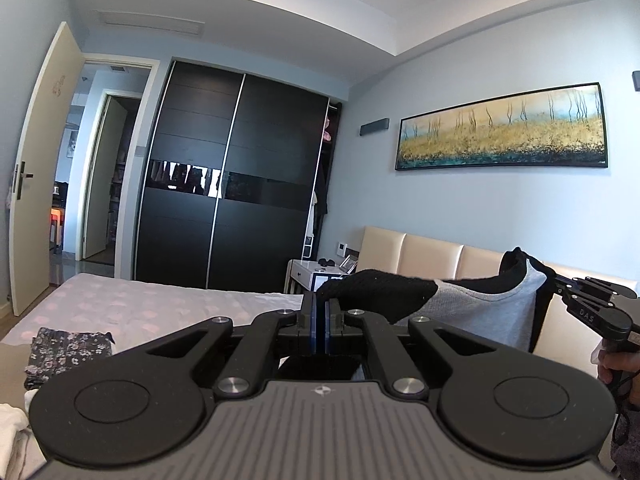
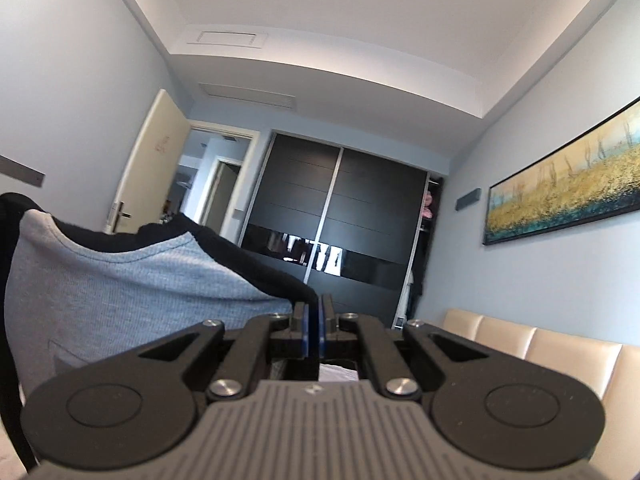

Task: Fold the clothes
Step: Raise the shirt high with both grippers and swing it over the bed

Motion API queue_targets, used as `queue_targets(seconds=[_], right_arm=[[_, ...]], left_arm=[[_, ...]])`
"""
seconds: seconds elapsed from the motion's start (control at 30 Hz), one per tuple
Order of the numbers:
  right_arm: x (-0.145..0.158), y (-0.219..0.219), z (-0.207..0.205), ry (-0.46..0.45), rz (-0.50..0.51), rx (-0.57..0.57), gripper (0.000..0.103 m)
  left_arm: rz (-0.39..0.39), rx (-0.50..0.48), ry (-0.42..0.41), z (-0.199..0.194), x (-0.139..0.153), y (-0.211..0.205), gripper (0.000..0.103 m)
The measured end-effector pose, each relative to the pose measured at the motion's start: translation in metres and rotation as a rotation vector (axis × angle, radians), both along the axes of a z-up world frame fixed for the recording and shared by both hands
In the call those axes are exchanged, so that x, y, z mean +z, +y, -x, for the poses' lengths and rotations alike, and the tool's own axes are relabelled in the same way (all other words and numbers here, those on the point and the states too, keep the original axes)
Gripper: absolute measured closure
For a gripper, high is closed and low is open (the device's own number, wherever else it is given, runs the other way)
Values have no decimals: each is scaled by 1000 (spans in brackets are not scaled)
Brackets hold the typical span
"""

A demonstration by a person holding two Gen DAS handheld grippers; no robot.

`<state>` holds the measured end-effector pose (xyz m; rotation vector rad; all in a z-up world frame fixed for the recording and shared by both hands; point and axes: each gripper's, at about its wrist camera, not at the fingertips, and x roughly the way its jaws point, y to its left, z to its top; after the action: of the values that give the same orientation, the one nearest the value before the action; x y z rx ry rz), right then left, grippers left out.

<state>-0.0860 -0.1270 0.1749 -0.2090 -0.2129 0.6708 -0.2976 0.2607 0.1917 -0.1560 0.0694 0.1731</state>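
A grey and black garment (image 1: 472,308) hangs stretched in the air between my two grippers. My left gripper (image 1: 321,304) is shut on its black edge at one end. In the left wrist view the right gripper (image 1: 560,280) grips the other end at the far right, above the bed. In the right wrist view my right gripper (image 2: 313,312) is shut on the black trim of the same garment (image 2: 120,280), which drapes away to the left. The lower part of the garment is hidden behind the gripper bodies.
A bed with pale pink sheet (image 1: 140,304) lies below left, with a folded dark floral cloth (image 1: 68,350) and white cloth (image 1: 12,440) on its near edge. A beige headboard (image 1: 432,256), nightstand (image 1: 316,274), dark wardrobe (image 1: 236,176) and open door (image 1: 40,168) stand around.
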Motion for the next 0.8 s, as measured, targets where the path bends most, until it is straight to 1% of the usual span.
queue_targets(seconds=[0.1,0.27,0.37,0.47,0.57,0.63,0.73,0.8], right_arm=[[-5,0,2,8,13,21,97],[-24,26,-27,85,52,38,97],[-44,55,-58,126,104,35,97],[-70,88,-98,189,153,37,97],[-103,128,-142,262,240,47,97],[-126,154,-172,313,299,53,97],[-170,193,-217,425,391,48,97],[-201,215,-246,510,434,37,97]], left_arm=[[-8,23,27,-13,0,5,101],[2,67,118,-56,-19,32,101],[-18,86,194,-93,-37,54,101],[-36,112,289,-137,-59,80,101],[-45,135,402,-182,-93,110,101],[-39,141,482,-211,-123,129,101],[-23,150,595,-249,-174,153,101],[-30,158,673,-273,-208,164,101]])
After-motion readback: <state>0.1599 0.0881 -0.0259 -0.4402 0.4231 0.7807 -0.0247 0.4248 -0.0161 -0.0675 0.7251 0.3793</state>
